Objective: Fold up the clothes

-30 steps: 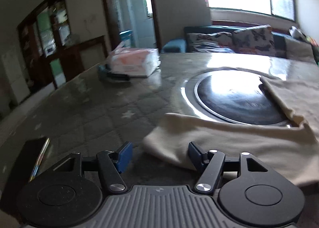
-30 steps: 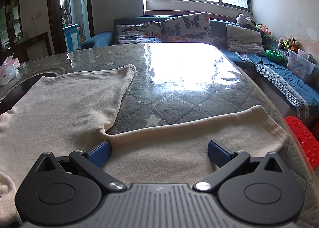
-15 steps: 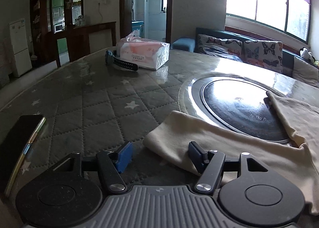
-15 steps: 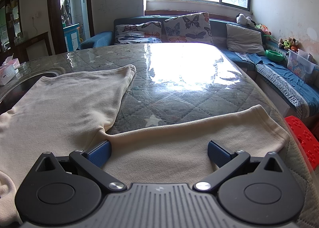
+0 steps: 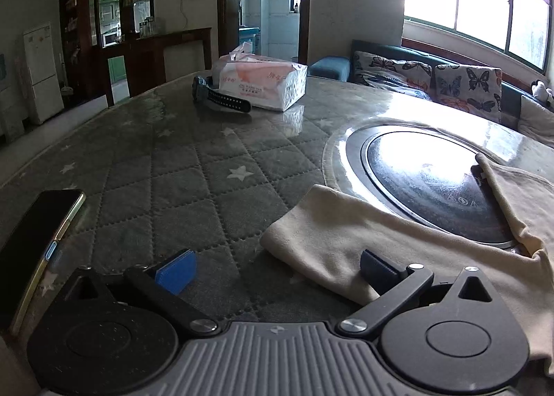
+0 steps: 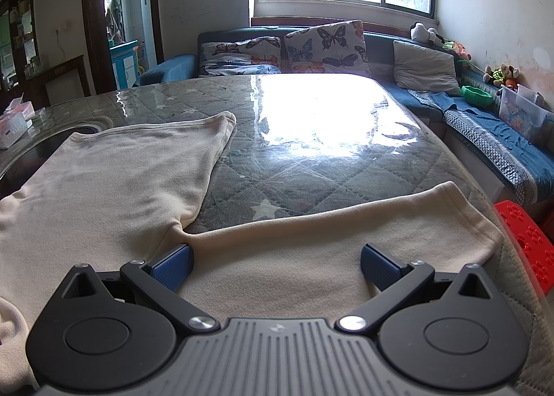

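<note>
One cream garment lies spread flat on the quilted counter; its near portion is cut off behind both gripper bodies, so its full outline is unclear. Two sleeves show: one reaching left, one reaching right. The garment partly covers the round dark inset. Left hand-held gripper: jaws spread wide, holding nothing, right finger over the sleeve end. Right hand-held gripper: jaws wide, empty, above the right sleeve. One phone, cropped at frame edge. One tissue pack, one watch beside it.
</note>
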The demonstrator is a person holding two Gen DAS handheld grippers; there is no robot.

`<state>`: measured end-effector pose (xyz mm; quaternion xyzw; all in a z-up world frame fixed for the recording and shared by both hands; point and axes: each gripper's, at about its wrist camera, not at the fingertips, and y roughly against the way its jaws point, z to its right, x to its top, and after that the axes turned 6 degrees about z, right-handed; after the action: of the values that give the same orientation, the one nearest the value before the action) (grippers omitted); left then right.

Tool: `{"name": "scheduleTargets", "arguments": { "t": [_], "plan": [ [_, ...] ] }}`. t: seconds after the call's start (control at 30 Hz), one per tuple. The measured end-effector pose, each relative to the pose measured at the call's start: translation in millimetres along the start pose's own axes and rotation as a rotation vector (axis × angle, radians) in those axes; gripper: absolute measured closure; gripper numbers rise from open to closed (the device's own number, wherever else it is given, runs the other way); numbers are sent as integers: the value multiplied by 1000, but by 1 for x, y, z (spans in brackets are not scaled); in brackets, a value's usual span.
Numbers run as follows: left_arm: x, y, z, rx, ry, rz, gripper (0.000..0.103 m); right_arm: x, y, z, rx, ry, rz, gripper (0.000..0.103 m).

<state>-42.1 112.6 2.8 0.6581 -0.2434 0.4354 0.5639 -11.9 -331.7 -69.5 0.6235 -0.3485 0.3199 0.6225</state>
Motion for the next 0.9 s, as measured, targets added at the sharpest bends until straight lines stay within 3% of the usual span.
{"name": "scheduleTargets", "arguments": {
  "t": [0.47, 0.7, 0.9],
  "plan": [
    [3, 21, 6, 9, -8, 41, 0, 4, 9, 5, -21, -14, 21, 0],
    [17, 41, 34, -84, -35, 93, 0, 8, 22, 34, -114, -49, 41, 1],
    [23, 54, 72, -192, -95, 112, 0, 0, 22, 73, -203, -134, 15, 12]
  ]
}}
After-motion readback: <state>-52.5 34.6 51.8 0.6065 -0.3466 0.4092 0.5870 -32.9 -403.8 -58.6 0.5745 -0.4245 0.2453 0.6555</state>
